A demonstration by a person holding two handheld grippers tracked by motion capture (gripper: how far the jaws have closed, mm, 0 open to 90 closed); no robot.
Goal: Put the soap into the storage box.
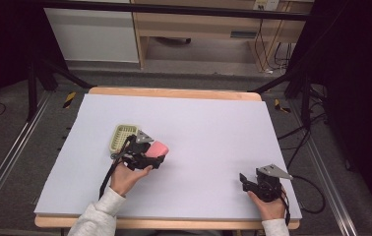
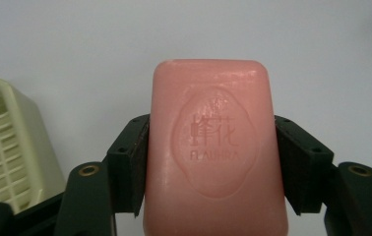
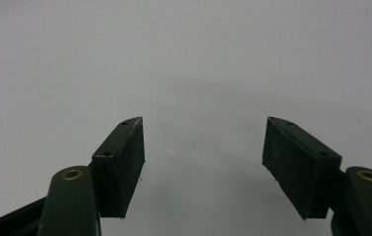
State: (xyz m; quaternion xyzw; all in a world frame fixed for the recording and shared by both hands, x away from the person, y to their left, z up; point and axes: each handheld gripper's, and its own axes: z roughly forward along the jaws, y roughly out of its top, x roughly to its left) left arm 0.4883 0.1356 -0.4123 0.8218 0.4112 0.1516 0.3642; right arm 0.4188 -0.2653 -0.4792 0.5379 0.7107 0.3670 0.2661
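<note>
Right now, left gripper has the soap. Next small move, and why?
Probably carry the pink soap bar sideways over the yellow-green soap dish and lower it in. The left gripper is shut on the bar, and the dish sits empty right beside it.

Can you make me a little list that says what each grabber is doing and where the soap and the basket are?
left gripper: shut on the pink rectangular soap bar, pads pressed on its two long sides
soap bar: stamped oval on its top face
pale yellow-green plastic slotted basket: on the table, just beyond the left gripper
right gripper: open, nothing between the jaws
white table top: bare around the right gripper
</note>
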